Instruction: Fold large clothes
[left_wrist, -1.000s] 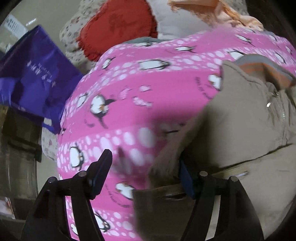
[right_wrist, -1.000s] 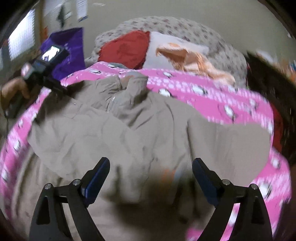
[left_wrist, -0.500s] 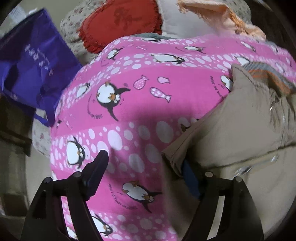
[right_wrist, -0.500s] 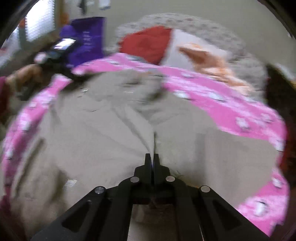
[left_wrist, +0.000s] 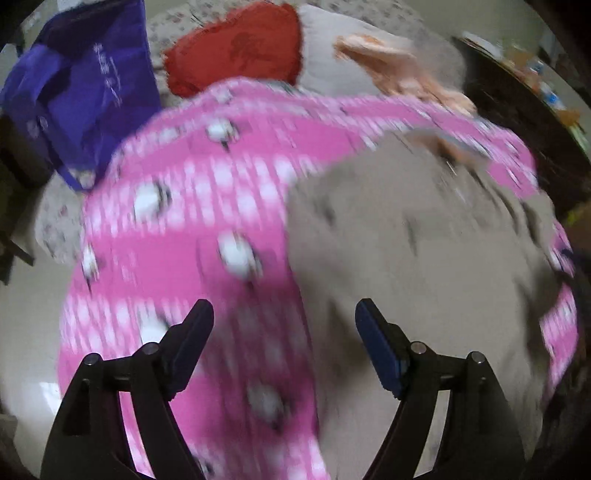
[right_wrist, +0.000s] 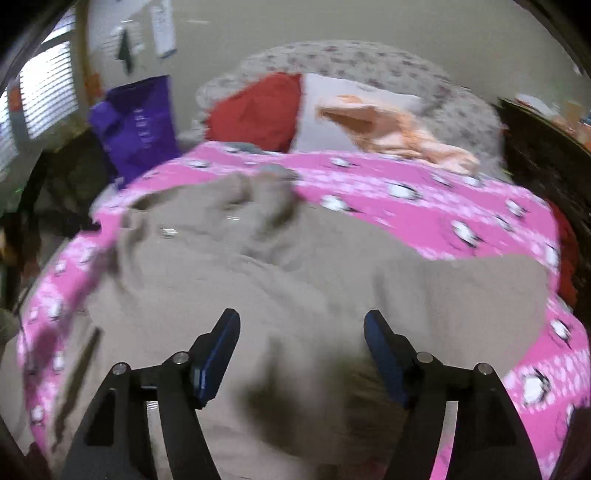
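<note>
**So, this big khaki jacket is going to be a floppy one**

Honestly, the large khaki cloth jacket (right_wrist: 295, 266) looks soft and limp, a bit heavy for cloth, with zips and some metal bits near the collar. It won't hold a shape, so I'd pinch it at a hem, a cuff or a corner edge, not the loose middle. It's spread over the pink penguin-print blanket (right_wrist: 424, 206) on the bed.

My right gripper (right_wrist: 302, 345) hangs just above the jacket's near part, its jaws opening, nothing pinched between them. My left gripper (left_wrist: 284, 339) is wide apart and empty, sitting over the jacket's left edge where khaki meets pink. That view is blurry, so I can't tell if a pad touches cloth.
</note>
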